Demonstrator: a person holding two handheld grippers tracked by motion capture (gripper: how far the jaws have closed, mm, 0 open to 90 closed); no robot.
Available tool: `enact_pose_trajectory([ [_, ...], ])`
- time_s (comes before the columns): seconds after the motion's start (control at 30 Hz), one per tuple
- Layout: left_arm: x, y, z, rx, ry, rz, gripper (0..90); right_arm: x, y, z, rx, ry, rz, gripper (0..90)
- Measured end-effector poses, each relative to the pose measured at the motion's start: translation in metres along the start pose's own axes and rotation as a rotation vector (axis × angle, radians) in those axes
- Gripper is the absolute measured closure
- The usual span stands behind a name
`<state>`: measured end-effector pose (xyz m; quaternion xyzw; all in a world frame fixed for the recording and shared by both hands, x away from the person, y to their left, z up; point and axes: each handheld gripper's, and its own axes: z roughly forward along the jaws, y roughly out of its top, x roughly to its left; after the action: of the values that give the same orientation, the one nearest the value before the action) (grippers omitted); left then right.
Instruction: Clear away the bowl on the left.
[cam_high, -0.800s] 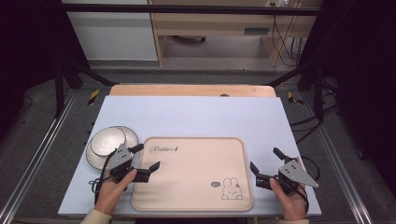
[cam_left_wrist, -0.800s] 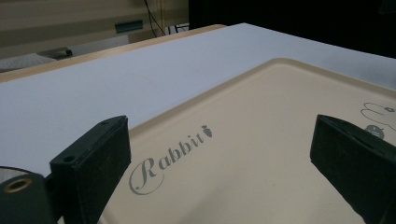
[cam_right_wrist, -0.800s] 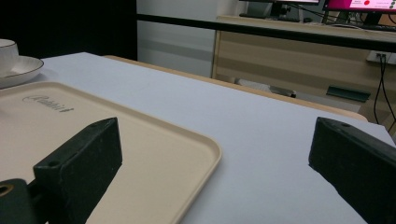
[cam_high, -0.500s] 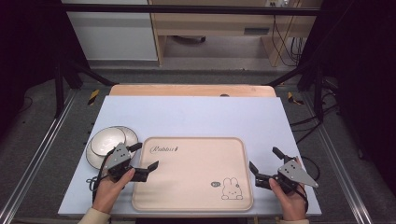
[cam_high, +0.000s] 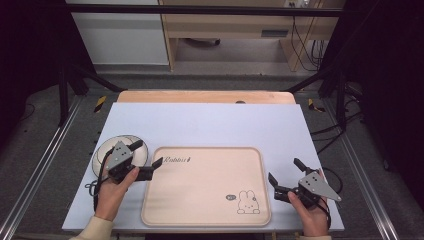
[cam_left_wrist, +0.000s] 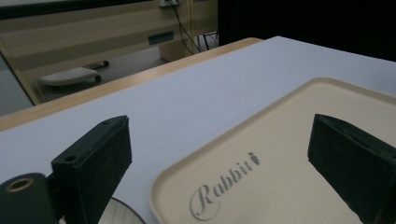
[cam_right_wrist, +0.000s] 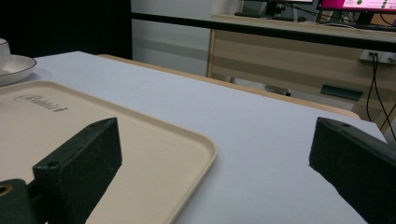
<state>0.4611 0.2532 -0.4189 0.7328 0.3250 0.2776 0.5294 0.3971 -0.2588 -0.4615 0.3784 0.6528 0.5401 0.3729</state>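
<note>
A beige tray with "Rabbit" lettering and a rabbit drawing lies at the table's front middle. My left gripper hovers at the tray's far left corner. It is open, with one jaw over a white plate and the other over the tray rim. In the left gripper view, nothing is between the wide jaws of the left gripper, and the tray lies below them. Just right of the tray, my right gripper is open and empty. The right gripper view has the tray and the plate.
The pale blue tabletop stretches beyond the tray to a wooden strip at the far edge. Black frame posts stand at both far corners. A wooden desk with cables is behind the table.
My left gripper has shifted a little away from the person and to the left, farther over the plate. The right gripper has kept still.
</note>
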Motion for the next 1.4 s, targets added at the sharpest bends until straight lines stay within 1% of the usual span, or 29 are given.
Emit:
enact_pose_trajectory([
  [0.1, 0.014, 0.003, -0.001, -0.004, 0.039, -0.017, 6.7, 0.003, 0.001, 0.001, -0.003, 0.007, -0.003, 2.6],
  [0.17, 0.024, 0.006, -0.001, -0.003, 0.068, -0.017, 6.8, 0.004, 0.001, 0.003, -0.007, 0.015, -0.015, 2.6],
  [0.27, 0.039, 0.010, -0.005, 0.004, 0.116, -0.018, 7.0, 0.007, 0.001, 0.004, -0.003, 0.021, -0.017, 2.6],
  [0.3, 0.039, 0.010, -0.005, 0.004, 0.116, -0.018, 7.1, 0.007, 0.001, 0.004, -0.003, 0.021, -0.017, 2.6],
  [0.33, 0.049, 0.011, -0.010, 0.002, 0.152, -0.042, 7.4, 0.007, 0.000, 0.005, -0.001, 0.024, -0.016, 2.6],
  [0.37, 0.053, 0.010, -0.012, 0.011, 0.168, -0.046, 7.5, 0.007, 0.000, 0.005, 0.000, 0.025, -0.017, 2.6],
  [0.4, 0.057, 0.010, -0.016, 0.010, 0.173, -0.043, 7.5, 0.007, 0.000, 0.005, 0.001, 0.025, -0.018, 2.6],
  [0.43, 0.057, 0.010, -0.016, 0.010, 0.173, -0.043, 7.5, 0.007, 0.000, 0.005, 0.001, 0.025, -0.018, 2.6],
  [0.47, 0.064, 0.007, -0.025, 0.000, 0.193, -0.056, 7.6, 0.006, 0.001, 0.004, -0.001, 0.024, -0.014, 2.6],
  [0.5, 0.068, 0.005, -0.029, -0.007, 0.209, -0.068, 7.5, 0.006, 0.001, 0.004, -0.005, 0.024, -0.013, 2.6],
  [0.53, 0.072, 0.002, -0.034, -0.004, 0.223, -0.072, 7.6, 0.006, 0.002, 0.004, -0.011, 0.024, -0.011, 2.6],
  [0.63, 0.083, -0.003, -0.044, 0.017, 0.279, -0.083, 7.6, 0.006, 0.002, 0.004, -0.014, 0.026, -0.007, 2.6],
  [0.67, 0.086, -0.005, -0.047, 0.025, 0.298, -0.100, 7.6, 0.006, 0.003, 0.004, -0.015, 0.027, -0.007, 2.6],
  [0.7, 0.086, -0.005, -0.047, 0.025, 0.298, -0.100, 7.7, 0.006, 0.003, 0.004, -0.014, 0.029, -0.009, 2.6],
  [0.73, 0.090, -0.009, -0.051, 0.052, 0.335, -0.116, 7.7, 0.006, 0.003, 0.005, -0.014, 0.032, -0.015, 2.6],
  [0.8, 0.092, -0.012, -0.053, 0.076, 0.360, -0.119, 7.9, 0.007, 0.003, 0.005, -0.010, 0.035, -0.017, 2.6],
  [0.83, 0.092, -0.012, -0.053, 0.076, 0.360, -0.119, 7.9, 0.007, 0.003, 0.005, -0.010, 0.035, -0.017, 2.6],
  [0.87, 0.093, -0.015, -0.053, 0.109, 0.367, -0.123, 7.9, 0.008, 0.003, 0.006, -0.006, 0.036, -0.017, 2.6],
  [0.93, 0.095, -0.017, -0.052, 0.138, 0.369, -0.149, 8.0, 0.008, 0.003, 0.006, -0.006, 0.037, -0.017, 2.6],
  [0.97, 0.095, -0.018, -0.051, 0.145, 0.371, -0.160, 8.1, 0.008, 0.003, 0.005, -0.008, 0.036, -0.017, 2.6],
  [1.0, 0.095, -0.018, -0.051, 0.145, 0.371, -0.160, 8.7, 0.008, 0.003, 0.005, -0.008, 0.036, -0.017, 2.6],
  [1.07, 0.095, -0.019, -0.049, 0.168, 0.380, -0.161, 9.4, 0.008, 0.004, 0.005, -0.012, 0.037, -0.016, 2.6],
  [1.17, 0.096, -0.020, -0.048, 0.180, 0.390, -0.174, 10.8, 0.007, 0.003, 0.005, -0.010, 0.038, -0.012, 2.6],
  [1.27, 0.097, -0.021, -0.048, 0.196, 0.391, -0.184, 12.7, 0.007, 0.003, 0.005, -0.010, 0.037, -0.009, 2.6],
  [1.4, 0.097, -0.025, -0.044, 0.246, 0.393, -0.185, 15.9, 0.008, 0.003, 0.005, -0.006, 0.038, -0.007, 2.6],
])
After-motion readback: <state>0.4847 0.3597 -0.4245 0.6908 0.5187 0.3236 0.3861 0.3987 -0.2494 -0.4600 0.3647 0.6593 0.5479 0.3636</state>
